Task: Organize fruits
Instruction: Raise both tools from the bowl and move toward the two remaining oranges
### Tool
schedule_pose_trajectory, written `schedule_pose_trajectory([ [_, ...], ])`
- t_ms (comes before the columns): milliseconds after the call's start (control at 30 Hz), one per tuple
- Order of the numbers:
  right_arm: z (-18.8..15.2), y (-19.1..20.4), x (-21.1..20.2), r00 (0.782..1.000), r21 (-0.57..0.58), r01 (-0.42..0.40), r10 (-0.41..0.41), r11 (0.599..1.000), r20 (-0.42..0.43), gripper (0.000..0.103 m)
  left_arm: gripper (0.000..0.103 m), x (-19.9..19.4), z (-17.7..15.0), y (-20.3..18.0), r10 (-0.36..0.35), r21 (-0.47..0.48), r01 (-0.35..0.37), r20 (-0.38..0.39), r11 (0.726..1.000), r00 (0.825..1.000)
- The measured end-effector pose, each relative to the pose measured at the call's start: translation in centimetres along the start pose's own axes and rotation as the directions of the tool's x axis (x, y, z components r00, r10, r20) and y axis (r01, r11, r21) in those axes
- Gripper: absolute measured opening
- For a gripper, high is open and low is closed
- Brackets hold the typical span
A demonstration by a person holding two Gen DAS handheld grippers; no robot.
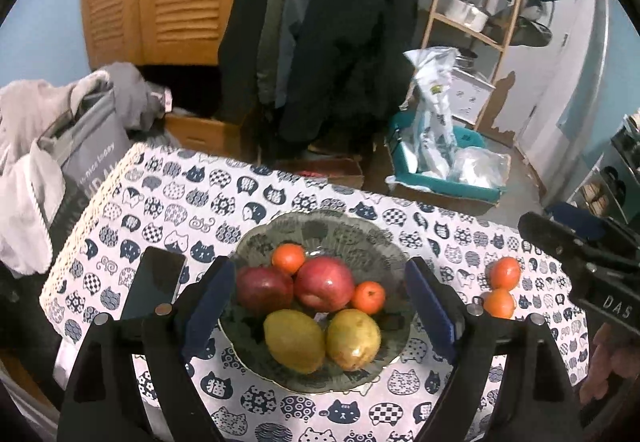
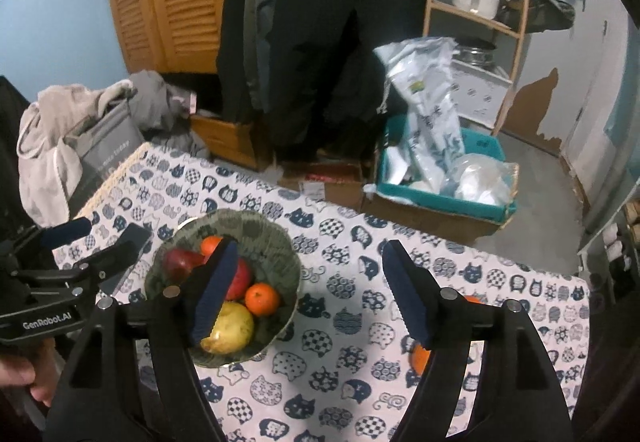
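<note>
1. The left gripper (image 1: pixel 320 306) hangs above the glass bowl (image 1: pixel 360 238) with its blue-padded jaws spread wide and nothing between the pads; seen from its own camera the bowl lies in the gap below them, untouched.
2. The right gripper (image 2: pixel 308 294) is likewise spread and pinches nothing; bare cat-print tablecloth (image 2: pixel 340 322) shows between its jaws.
3. In the bowl lie two red apples (image 1: pixel 324 284), two yellow-green pears (image 1: pixel 294 340) and two small oranges (image 1: pixel 288 258), all touching their neighbours; in the right wrist view the left finger (image 2: pixel 212 294) of that gripper covers much of the fruit, so one apple and one pear are mostly hidden.
4. Two more oranges (image 1: pixel 505 273) sit outside the bowl on the cloth, touching each other, well to the right of it; in the right wrist view they are nearly hidden behind the right finger, only orange slivers showing.
5. A dark phone (image 1: pixel 154 282) lies just left of the bowl, its near end cut off by the left gripper's frame.
6. Part of a hand (image 1: pixel 608 362) shows at the right edge of the left wrist view, blurred and cut off.
7. Beyond the table are hanging dark coats (image 1: pixel 340 21), a teal box (image 2: pixel 440 193) of plastic bags and a wooden shelf (image 2: pixel 480 13); the lettering on the grey bag (image 1: pixel 88 149) is too blurred to read fully.
</note>
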State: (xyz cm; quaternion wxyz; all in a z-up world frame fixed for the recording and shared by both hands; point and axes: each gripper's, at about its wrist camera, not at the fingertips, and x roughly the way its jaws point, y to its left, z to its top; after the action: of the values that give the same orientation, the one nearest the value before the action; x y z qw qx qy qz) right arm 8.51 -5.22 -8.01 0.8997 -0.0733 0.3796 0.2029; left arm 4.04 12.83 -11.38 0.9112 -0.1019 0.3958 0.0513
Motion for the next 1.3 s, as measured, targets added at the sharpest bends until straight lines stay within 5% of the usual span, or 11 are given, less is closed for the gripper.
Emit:
schedule_pose_trajectory([
  [667,-2.6,-5.8,-7.1,0.990,0.047,0.115,-0.119,0.992,0.079,0.084,0.094,-4.5,0.1,-6.7,-0.073,0.149,0.060,0.085,0.987,0.994],
  [1300,-6.1,-12.6,-10.7,0.971,0.144,0.218,-0.229,0.965,0.071,0.084,0.100,-4.5,-0.6,-13.7,-0.126,0.265,0.106,0.060,0.959,0.990],
])
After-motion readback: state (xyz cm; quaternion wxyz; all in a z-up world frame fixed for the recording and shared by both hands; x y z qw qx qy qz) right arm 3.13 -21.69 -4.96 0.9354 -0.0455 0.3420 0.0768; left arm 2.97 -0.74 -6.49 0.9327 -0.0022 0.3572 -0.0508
